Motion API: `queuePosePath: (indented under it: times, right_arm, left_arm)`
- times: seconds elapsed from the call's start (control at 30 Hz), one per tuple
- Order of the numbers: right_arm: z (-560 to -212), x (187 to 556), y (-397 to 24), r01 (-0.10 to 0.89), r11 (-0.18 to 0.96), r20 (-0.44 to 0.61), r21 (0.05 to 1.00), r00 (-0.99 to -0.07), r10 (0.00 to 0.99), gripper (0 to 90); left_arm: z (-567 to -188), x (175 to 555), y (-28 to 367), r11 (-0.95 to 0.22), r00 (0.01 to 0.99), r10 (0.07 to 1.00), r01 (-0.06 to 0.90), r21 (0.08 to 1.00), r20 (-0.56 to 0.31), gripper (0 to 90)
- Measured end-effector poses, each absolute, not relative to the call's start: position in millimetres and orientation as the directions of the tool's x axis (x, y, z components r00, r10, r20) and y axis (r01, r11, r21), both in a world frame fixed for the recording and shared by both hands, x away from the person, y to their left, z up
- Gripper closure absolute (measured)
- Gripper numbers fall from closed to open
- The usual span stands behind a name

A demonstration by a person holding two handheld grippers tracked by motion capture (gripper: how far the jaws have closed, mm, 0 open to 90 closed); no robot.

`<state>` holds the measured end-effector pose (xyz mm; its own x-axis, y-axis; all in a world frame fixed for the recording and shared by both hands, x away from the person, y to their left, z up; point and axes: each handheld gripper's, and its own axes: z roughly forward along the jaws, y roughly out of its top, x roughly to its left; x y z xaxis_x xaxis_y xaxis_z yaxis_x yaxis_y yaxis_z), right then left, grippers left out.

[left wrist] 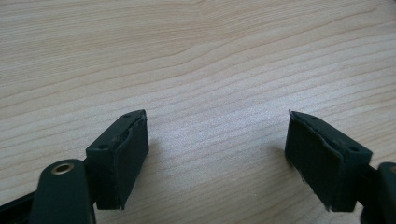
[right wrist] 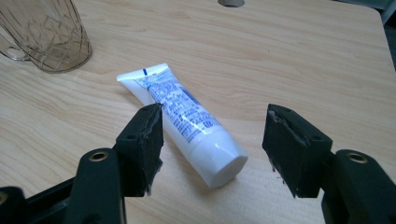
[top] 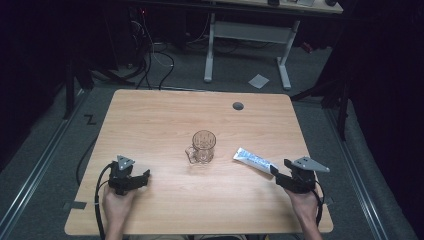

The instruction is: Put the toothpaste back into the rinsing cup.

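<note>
Step in hand: reaching for the toothpaste tube, not yet gripped
Tube: lies flat on the worktop, right of centre in the high view, cap end toward the right gripper
Right gripper: fingers wide, straddling the cap end, not touching it
Left gripper: lower left in the high view, fingers wide over bare wood, holding nothing
Glass mug: upright at centre, just left of the tube
Next move, judged: lower, slide forward, close on the tube's body
</note>
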<state>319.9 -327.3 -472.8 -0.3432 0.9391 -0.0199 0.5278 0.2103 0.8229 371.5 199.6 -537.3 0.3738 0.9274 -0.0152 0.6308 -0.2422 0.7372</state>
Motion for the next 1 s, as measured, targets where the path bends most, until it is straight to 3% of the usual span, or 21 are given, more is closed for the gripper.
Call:
queuePosePath:
  times: [1.0]
  right_arm:
    - [-465,375,-298,0.574,0.425,-0.101,0.7,-0.51,0.854,32.1]
  left_arm:
    - [-537,372,200,-0.239,0.369,0.929,0.632,0.737,-0.015,22.0]
